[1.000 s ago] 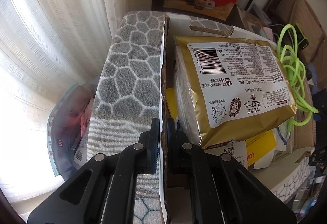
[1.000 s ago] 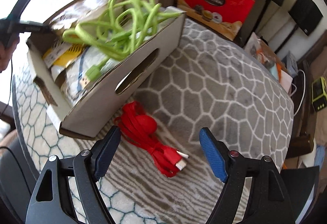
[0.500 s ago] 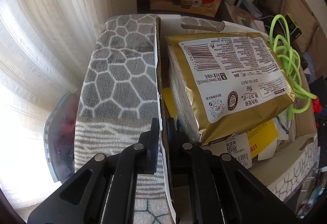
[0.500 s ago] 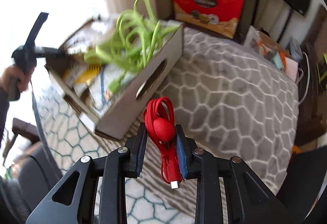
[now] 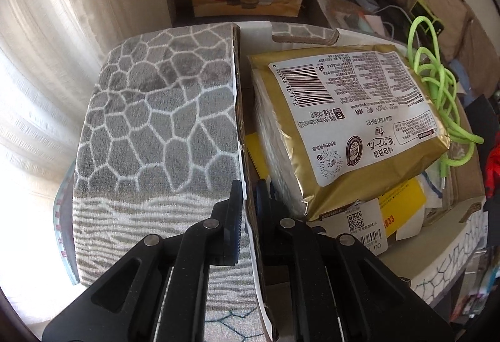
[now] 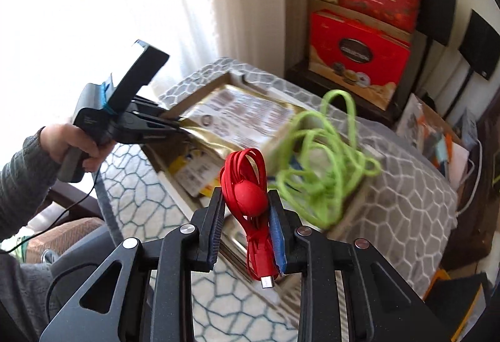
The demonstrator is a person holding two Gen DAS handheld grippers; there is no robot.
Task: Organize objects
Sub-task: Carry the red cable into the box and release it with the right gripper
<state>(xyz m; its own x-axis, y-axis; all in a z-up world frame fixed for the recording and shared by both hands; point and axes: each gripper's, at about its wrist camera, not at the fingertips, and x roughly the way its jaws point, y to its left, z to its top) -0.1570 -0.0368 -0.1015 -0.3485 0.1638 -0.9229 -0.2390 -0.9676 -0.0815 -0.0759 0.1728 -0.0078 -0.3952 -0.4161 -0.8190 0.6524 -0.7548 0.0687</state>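
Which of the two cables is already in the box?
The green cable, loosely piled on the cardboard box. The red cable is bundled and clamped in the right gripper.

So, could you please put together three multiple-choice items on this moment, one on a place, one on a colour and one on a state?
1. Where does the green cable lie?
A. In the cardboard box, beside the gold packet
B. On the floor
C. Between the left gripper's fingers

2. What colour is the coiled cable in the right gripper?
A. Blue
B. Red
C. White

3. What is the left gripper doing?
A. Hanging open above the box
B. Holding the gold packet
C. Clamped on the box's side wall

Answers: 1 A, the green loops rest on the box's contents next to the packet; 2 B, the bundle between the pads is red; 3 C, the cardboard wall runs between its closed fingers.
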